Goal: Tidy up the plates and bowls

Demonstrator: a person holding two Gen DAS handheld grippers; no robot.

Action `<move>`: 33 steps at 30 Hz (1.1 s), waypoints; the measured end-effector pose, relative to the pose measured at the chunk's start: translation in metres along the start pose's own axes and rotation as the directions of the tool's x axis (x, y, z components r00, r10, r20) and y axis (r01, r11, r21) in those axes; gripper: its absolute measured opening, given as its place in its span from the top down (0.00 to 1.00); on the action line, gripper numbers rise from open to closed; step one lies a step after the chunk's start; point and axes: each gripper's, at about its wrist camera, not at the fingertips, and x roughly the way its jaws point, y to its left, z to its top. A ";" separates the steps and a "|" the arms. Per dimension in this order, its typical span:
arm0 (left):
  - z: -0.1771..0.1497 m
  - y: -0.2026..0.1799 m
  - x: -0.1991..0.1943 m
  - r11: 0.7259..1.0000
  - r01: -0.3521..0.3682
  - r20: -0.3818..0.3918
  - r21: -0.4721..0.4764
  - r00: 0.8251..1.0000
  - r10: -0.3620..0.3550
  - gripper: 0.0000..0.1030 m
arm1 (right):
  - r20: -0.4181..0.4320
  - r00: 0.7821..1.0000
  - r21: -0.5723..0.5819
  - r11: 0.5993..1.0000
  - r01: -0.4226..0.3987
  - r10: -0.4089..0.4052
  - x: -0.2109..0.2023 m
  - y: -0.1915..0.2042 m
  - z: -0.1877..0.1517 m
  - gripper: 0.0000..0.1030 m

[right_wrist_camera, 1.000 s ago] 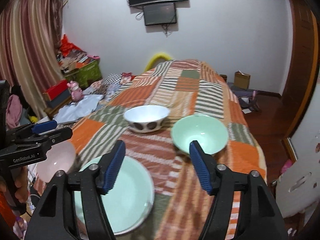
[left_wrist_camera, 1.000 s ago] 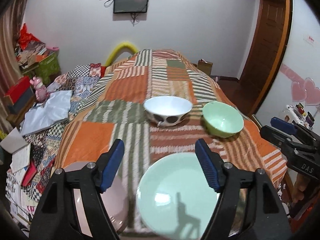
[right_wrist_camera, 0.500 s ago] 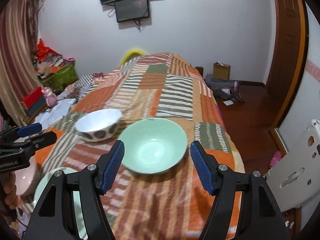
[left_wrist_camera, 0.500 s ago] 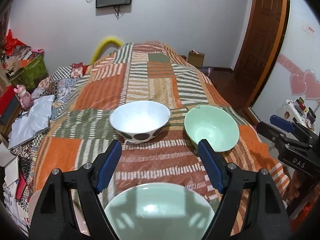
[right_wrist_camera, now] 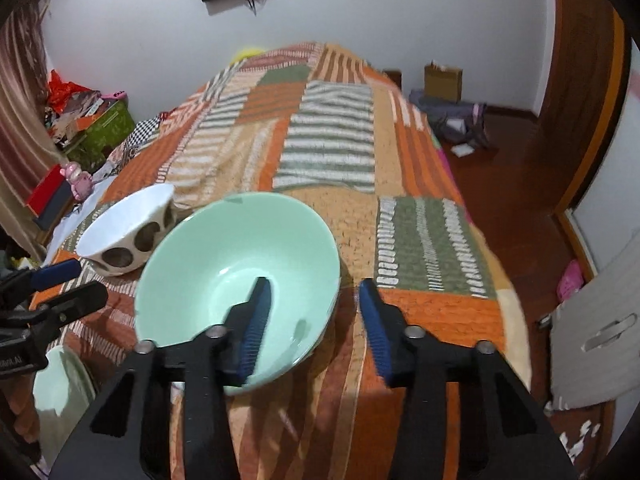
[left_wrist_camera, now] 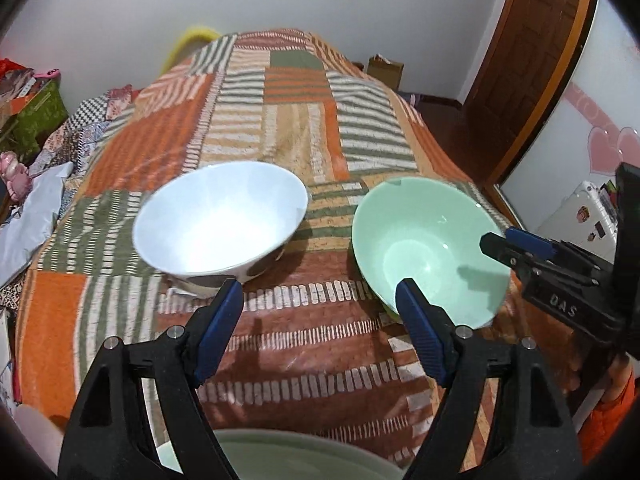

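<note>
Bowls and plates lie spread over a bed with a patchwork blanket (left_wrist_camera: 304, 128), and the green bowl (right_wrist_camera: 236, 276) is the one being approached. Nearest in the right wrist view, the right gripper (right_wrist_camera: 316, 320) stands spread wide and grasps nothing: one finger hangs inside the bowl, the other outside past the rim, so the wall sits between them, apparently lined up for a pinch on the rim. Whether either finger touches the bowl I cannot tell.

Nearest in the left wrist view, the left gripper (left_wrist_camera: 320, 324) is also released and empty, hovering over bare blanket between the two bowls. Below it, at the bottom edge, shows the rim of a green plate (left_wrist_camera: 288, 454); a paler dish edge shows at the lower left corner, too cut off to name.

Farther out, the white bowl (left_wrist_camera: 218, 224) with dark spots on its side rests upright just beside the green bowl, a strip of blanket between them. Being of similar width, one would likely nest in the other, which would explain starting here. The soft blanket may let a bowl tip when its rim is squeezed.

Beyond the bed stand a white wall and a wooden door (left_wrist_camera: 532, 52).
</note>
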 end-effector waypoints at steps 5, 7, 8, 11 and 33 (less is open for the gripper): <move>0.002 -0.001 0.020 1.000 0.018 -0.021 -0.008 1.000 -0.018 0.24 | -0.048 0.997 0.015 0.999 -0.051 0.052 0.014 -0.004 0.003 0.73; 0.002 -0.003 0.029 0.999 0.032 -0.039 -0.012 0.999 -0.033 0.24 | -0.070 0.995 0.012 0.997 -0.071 0.072 0.018 -0.003 0.003 0.76; 0.002 -0.004 0.033 0.999 0.036 -0.046 -0.008 0.998 -0.037 0.24 | -0.078 0.995 0.006 0.998 -0.070 0.070 0.020 -0.001 0.001 0.76; 0.001 -0.009 0.040 0.999 0.044 -0.064 0.008 0.997 -0.044 0.26 | -0.088 0.993 -0.024 0.997 -0.078 0.075 0.022 0.002 -0.002 0.77; -0.008 -0.029 0.030 0.996 0.052 -0.043 0.078 0.998 -0.049 0.75 | -0.055 0.994 -0.055 0.994 -0.098 0.095 0.000 0.022 0.002 0.80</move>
